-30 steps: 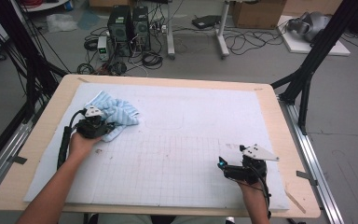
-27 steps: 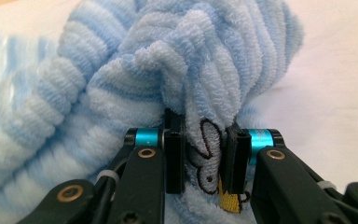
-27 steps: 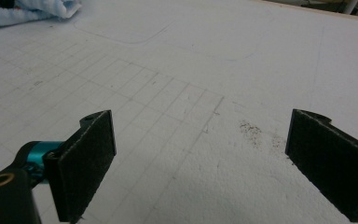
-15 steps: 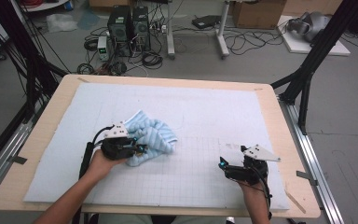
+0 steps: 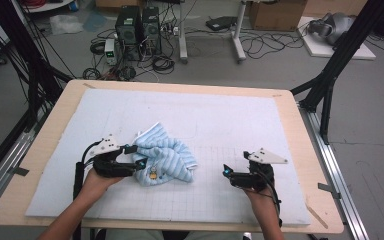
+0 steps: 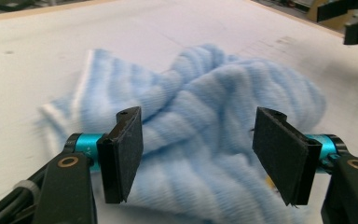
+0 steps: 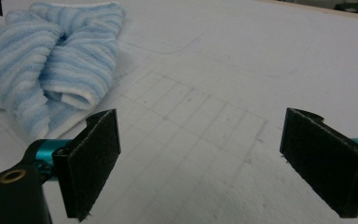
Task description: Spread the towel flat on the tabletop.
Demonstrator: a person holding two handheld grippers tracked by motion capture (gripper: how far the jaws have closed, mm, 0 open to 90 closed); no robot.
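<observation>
— Where is the cloth now?

— The blue striped towel (image 5: 164, 161) lies crumpled on the white mat (image 5: 220, 120), in the near left part of the table (image 5: 55, 120). It is a loose heap with several folds, not flat. On its near edge I see a small yellow mark, but it is too small for me to tell what it is.

— And your left tongs?

— My left gripper (image 5: 134, 156) is just at the left side of the towel. Its jaws have just been opening, and they stand wide apart. In the left gripper view the towel (image 6: 200, 135) sits between and behind the two pads (image 6: 123, 151), but the pads do not press on it. I hold nothing there.

— What about the right one?

— My right gripper (image 5: 226, 172) is to the right of the towel, near but not touching it, low over the mat. Its jaws are also wide apart, with only the grid lines of the mat (image 7: 205, 140) between them. The towel (image 7: 56, 60) shows far at the upper left in the right gripper view.
</observation>
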